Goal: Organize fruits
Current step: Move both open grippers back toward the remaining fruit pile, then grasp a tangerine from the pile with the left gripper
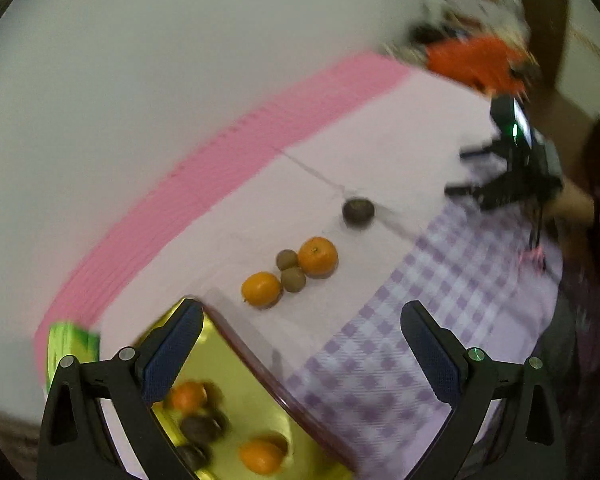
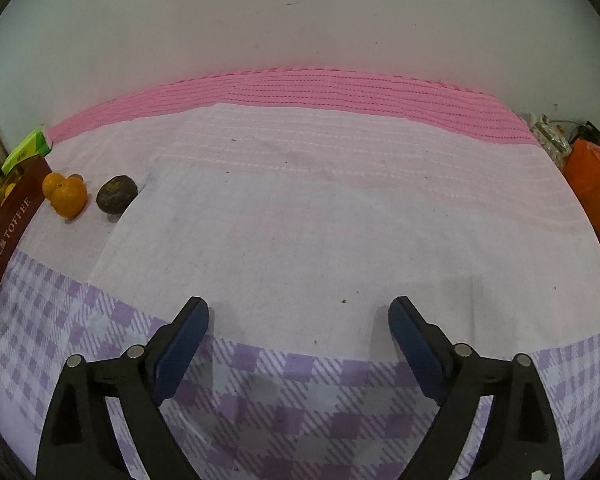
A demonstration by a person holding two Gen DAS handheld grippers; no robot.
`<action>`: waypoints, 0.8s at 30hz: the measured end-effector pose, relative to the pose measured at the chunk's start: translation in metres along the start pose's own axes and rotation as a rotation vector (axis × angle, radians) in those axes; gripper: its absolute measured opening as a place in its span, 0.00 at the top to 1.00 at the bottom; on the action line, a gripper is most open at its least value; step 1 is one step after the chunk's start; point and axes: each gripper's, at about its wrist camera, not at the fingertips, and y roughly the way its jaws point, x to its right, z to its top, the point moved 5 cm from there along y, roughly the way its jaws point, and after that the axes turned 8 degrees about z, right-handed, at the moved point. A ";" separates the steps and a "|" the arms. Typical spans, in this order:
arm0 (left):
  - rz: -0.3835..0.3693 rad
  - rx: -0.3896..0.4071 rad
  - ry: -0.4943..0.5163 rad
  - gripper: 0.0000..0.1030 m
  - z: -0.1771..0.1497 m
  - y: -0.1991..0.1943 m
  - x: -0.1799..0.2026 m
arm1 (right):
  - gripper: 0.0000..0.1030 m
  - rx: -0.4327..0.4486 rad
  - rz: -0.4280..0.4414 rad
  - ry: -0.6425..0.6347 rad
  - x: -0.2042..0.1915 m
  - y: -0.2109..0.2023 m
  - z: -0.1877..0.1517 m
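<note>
In the left wrist view my left gripper (image 1: pixel 300 312) is open and empty above a gold-lined box (image 1: pixel 236 364) with a dark red rim. Inside lie two oranges (image 1: pixel 260 456) and dark fruits (image 1: pixel 202 428). On the cloth beyond are two oranges (image 1: pixel 318 257), two small brown fruits (image 1: pixel 293 279) and a dark round fruit (image 1: pixel 358 211). My right gripper (image 1: pixel 466 172) shows at the far right, open. In the right wrist view my right gripper (image 2: pixel 298 312) is open and empty over bare cloth. The oranges (image 2: pixel 66 194), the dark fruit (image 2: pixel 116 194) and the box (image 2: pixel 8 236) lie far left.
The table wears a lilac cloth (image 2: pixel 300 200) with a pink band at the far edge and a purple check near me. A green carton (image 2: pixel 26 148) stands behind the box. Orange bags and clutter (image 2: pixel 592 184) sit at the right edge. A pale wall stands behind.
</note>
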 end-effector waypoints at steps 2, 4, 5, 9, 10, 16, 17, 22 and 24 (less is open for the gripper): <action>-0.074 -0.046 0.049 0.04 0.007 0.017 0.001 | 0.06 0.001 0.011 0.013 0.003 0.000 0.001; -0.084 -0.072 0.087 0.07 0.013 0.031 -0.001 | 0.04 0.000 0.013 0.017 0.004 0.001 0.001; -0.095 -0.086 0.111 0.08 0.014 0.039 -0.002 | 0.04 -0.001 0.013 0.016 0.005 0.001 0.001; -0.127 -0.122 0.205 0.17 0.013 0.063 -0.002 | 0.02 -0.008 0.010 0.010 0.005 0.003 0.003; -0.139 -0.132 0.235 0.20 0.011 0.069 -0.002 | 0.02 -0.011 0.005 0.006 0.005 0.004 0.003; -0.170 -0.187 0.319 0.28 -0.001 0.106 -0.006 | 0.01 -0.028 -0.021 -0.010 0.002 0.008 0.003; -0.180 -0.192 0.317 0.29 -0.001 0.110 -0.008 | 0.01 -0.028 -0.023 -0.009 0.002 0.008 0.004; -0.233 -0.227 0.313 0.36 -0.007 0.130 -0.014 | 0.01 -0.027 -0.025 -0.004 0.002 0.008 0.004; -0.255 -0.244 0.308 0.40 -0.009 0.136 -0.015 | 0.01 -0.027 -0.028 -0.002 0.002 0.009 0.004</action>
